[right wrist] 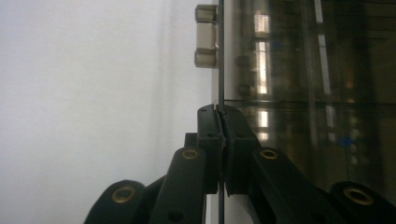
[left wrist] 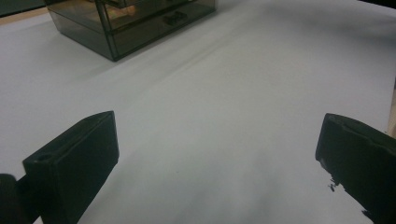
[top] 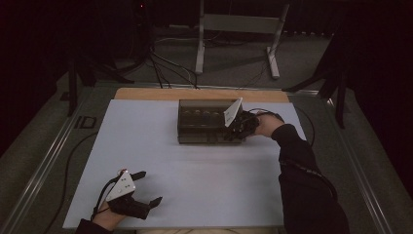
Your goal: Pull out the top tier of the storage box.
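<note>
Smoked-plastic organizer box (top: 204, 122) at the far middle of the white mat (top: 195, 170). Right gripper (right wrist: 219, 114) pinched tight on its thin lid panel (right wrist: 219, 56) near the hinge. Left gripper (left wrist: 217, 154) parked near, wide apart, empty. Best swung slowly about the hinge, no twisting.

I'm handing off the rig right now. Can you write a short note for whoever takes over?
Right claw: shut on the thin edge of the smoked clear box, a lid or door panel by its hinge.
Left claw: open, holding nothing, over the white mat at the near left.
Box sits far centre.
Done: panel gripped.
Left: probably swing it; whether opening or closing, I cannot tell.
</note>
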A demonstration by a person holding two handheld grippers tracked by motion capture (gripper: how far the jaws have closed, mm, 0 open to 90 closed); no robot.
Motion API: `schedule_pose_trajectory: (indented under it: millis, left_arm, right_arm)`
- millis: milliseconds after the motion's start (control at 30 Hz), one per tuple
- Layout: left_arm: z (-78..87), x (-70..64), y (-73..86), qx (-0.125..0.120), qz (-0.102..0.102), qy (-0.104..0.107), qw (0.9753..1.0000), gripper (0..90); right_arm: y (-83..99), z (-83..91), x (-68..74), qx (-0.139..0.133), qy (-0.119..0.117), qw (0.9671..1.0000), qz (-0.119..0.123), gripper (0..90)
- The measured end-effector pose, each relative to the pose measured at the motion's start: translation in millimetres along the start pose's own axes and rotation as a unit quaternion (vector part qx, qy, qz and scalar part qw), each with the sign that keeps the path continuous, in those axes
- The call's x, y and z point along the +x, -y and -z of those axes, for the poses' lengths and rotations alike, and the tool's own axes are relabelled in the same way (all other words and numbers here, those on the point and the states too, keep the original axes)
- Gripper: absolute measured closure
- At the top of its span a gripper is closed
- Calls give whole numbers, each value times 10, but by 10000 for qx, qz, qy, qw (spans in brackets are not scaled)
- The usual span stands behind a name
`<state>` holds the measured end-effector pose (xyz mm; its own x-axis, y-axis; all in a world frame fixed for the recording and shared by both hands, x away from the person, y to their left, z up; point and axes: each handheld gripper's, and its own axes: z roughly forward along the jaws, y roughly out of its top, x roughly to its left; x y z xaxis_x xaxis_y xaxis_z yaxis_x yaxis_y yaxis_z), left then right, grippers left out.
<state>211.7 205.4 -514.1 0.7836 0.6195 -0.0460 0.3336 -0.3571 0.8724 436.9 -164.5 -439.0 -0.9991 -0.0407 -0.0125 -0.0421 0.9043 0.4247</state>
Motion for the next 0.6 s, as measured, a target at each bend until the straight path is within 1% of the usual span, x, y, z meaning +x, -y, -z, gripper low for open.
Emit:
schedule_pose_trajectory:
  millis: [67,100,133,333,367,467,600]
  left_arm:
    - [-1,-1,2,26,-27,-13,10000,1]
    - [-1,1,3,28,-22,-13,10000,1]
    - [1,1,2,23,-12,-11,10000,1]
    - [0,1,1,21,-11,-18,10000,1]
    - [0,-2,0,12,-15,-18,10000,1]
    - [-3,2,3,30,1,-26,10000,1]
    - [-1,2,2,27,-5,-29,10000,1]
  right_arm:
    - [7,2,-1,-33,-63,10000,-12,888]
    - [12,10,-2,-45,-86,9999,-76,888]
    - [17,13,0,-61,-96,9999,-86,888]
    - [39,21,48,-109,-163,9998,-7,889]
    - [41,23,60,-117,-173,9998,-38,890]
    - [53,29,85,-122,-185,9998,-1,890]
    - [49,36,131,-135,-209,9997,-11,890]
